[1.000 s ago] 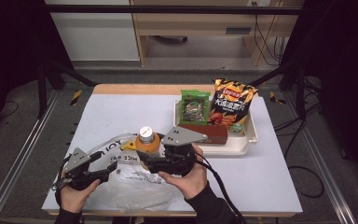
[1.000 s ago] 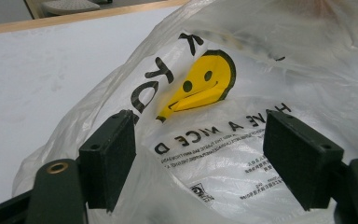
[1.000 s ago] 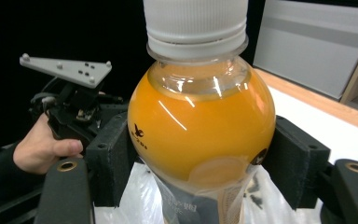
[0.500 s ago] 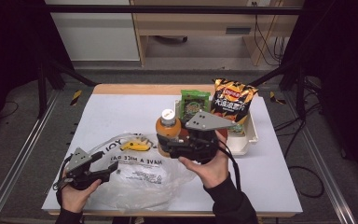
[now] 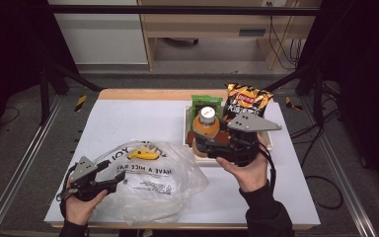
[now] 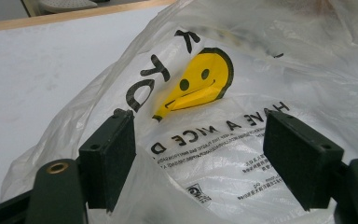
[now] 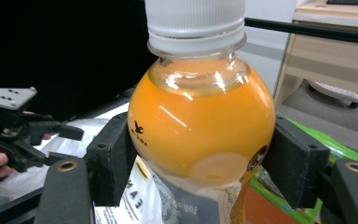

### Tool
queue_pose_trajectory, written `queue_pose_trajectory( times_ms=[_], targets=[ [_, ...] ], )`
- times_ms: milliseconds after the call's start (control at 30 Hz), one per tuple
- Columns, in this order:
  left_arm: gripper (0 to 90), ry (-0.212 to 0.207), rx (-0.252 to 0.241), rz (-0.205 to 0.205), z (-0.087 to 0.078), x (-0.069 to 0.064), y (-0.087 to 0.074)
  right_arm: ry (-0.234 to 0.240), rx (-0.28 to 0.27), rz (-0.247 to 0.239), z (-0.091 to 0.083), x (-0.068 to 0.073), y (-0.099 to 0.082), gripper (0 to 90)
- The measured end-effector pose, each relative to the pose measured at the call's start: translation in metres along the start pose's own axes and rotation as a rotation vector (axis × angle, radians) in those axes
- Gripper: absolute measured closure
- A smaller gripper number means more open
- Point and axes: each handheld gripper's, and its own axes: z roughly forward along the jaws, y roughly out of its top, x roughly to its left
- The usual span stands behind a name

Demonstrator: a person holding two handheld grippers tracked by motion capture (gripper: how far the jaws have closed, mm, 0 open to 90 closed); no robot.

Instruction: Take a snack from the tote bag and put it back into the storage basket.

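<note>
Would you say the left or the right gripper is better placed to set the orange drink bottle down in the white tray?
Right, probably. The right gripper already clamps the orange drink bottle upright over the white tray. The left gripper sits open at the plastic bag, away from the tray.

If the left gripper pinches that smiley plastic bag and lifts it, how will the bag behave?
Probably floppy: the plastic bag lies crumpled in soft folds on the table. Likely very light, since it is thin and see-through. It may slide from the left gripper, whose open jaws straddle a raised fold; the film looks glossy.
</note>
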Motion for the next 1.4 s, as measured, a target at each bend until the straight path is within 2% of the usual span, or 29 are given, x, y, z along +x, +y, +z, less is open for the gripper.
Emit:
queue_pose_trajectory(
  times_ms=[200, 667, 1067, 1400],
  targets=[
    [25.1, -0.001, -0.003, -0.002, -0.001, 0.000, 0.000, -0.024, 0.009, 0.002, -0.006, -0.016, -0.011, 30.7],
    [25.1, -0.003, -0.009, -0.001, -0.002, 0.000, 0.001, -0.086, 0.011, 0.046, -0.024, -0.053, -0.045, 30.7],
    [25.1, -0.003, -0.013, -0.001, -0.002, 0.000, 0.002, -0.138, 0.014, 0.056, -0.034, -0.082, -0.060, 30.7],
    [25.1, -0.001, -0.013, 0.000, -0.003, 0.000, 0.002, -0.177, 0.024, 0.062, -0.031, -0.108, -0.070, 30.7]
  ],
)
